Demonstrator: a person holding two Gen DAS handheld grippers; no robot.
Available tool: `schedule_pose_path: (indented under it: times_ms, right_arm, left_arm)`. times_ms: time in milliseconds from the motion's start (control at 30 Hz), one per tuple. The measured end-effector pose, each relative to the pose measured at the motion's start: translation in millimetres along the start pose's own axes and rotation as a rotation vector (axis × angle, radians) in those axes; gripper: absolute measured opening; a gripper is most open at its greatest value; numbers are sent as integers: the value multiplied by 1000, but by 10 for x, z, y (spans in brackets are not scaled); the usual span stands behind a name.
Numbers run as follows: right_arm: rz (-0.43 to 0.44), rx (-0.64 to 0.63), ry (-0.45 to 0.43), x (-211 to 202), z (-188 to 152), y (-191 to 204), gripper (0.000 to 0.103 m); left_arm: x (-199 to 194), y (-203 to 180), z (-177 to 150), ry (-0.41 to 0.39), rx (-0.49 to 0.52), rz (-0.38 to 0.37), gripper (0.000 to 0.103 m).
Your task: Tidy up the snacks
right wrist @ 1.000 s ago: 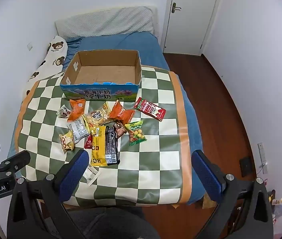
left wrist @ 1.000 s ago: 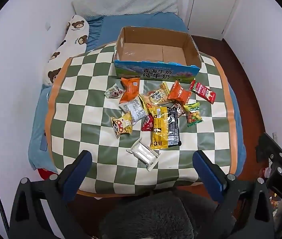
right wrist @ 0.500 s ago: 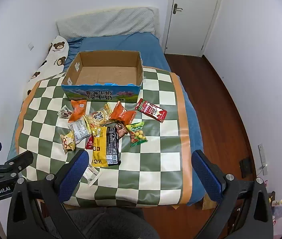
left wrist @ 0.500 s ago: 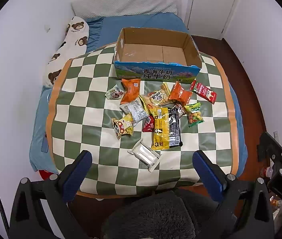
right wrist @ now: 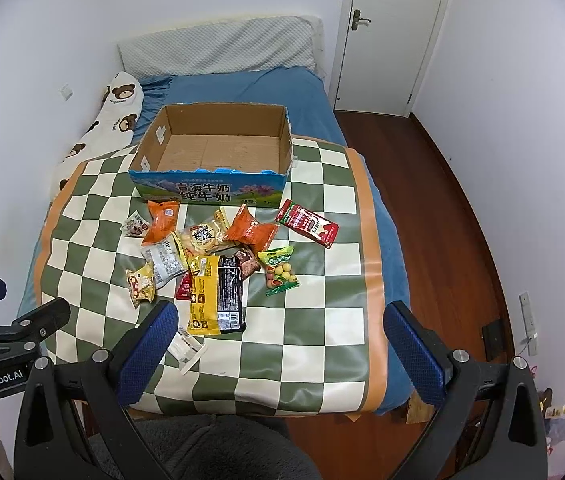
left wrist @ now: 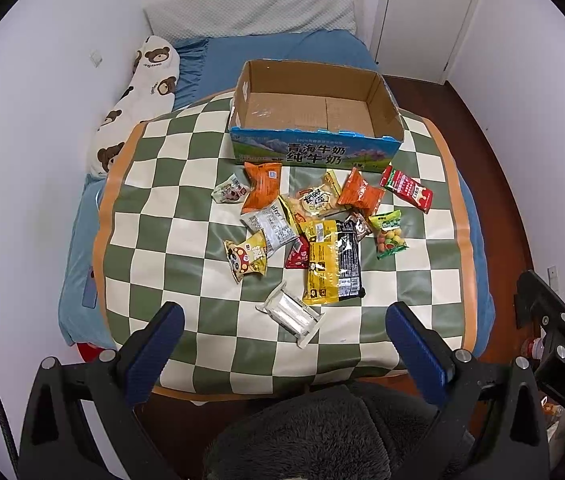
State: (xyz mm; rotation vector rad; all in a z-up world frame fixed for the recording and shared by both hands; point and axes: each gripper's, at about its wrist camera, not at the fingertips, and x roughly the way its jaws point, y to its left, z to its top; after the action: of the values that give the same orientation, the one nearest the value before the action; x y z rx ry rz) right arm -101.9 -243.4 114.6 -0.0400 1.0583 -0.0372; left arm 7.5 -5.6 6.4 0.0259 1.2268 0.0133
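1. Step: start of the job, judged from the layout. The cardboard box (left wrist: 314, 120) is empty, and all the snacks lie loose on the checkered mat (left wrist: 170, 216) in front of it. Nothing is gripped.
2. Left gripper (left wrist: 282, 344) has its jaws spread wide and holds nothing; it hangs over the near edge of the mat, just short of the clear wrapped packet (left wrist: 290, 314).
3. Snacks, left to right: small grey packet (left wrist: 229, 193), mushroom-print pack (left wrist: 247, 257), orange bag (left wrist: 263, 185), silver pack (left wrist: 272, 226), round-cracker bag (left wrist: 315, 202), yellow-and-black pack (left wrist: 332, 266), second orange bag (left wrist: 360, 196), green candy bag (left wrist: 389, 234), red stick pack (left wrist: 406, 191).
4. Right gripper (right wrist: 278, 346) is also wide apart and empty, near the mat's front edge.
5. The next move probably calls for lowering onto one outlying pack, likely the clear one or the red stick, then closing and carrying it to the box.
6. Hard to see: the middle packs overlap. A small red pack (left wrist: 297, 253) and a dark brown one (left wrist: 358, 225) are partly covered, so the count is uncertain. In the right wrist view, the clear packet is half hidden behind a finger.
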Motion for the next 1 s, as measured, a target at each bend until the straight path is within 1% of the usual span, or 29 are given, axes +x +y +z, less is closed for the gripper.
schedule_pose_path:
  times_ms: [533,700,733,833,1000]
  right_arm:
    - [3,-4,-4,-7,33,23,103]
    - [8,-5,-11,-40,37,23,103]
    - [8,-5,-10,-37,40,28,103]
    - [8,-4,-8,-41,37,22,103]
    - [9,-3,-11,-47,28,24,103]
  left_arm:
    - [-43,-31,113,-12,1,-2,103]
    - [-46,-28,100,-10,1,-4,103]
    - [-57,-2,39,-12,0,-7,103]
    - [-62,6,15,-15,0,-8,103]
    - [-56,6,16,-18,0,-10,103]
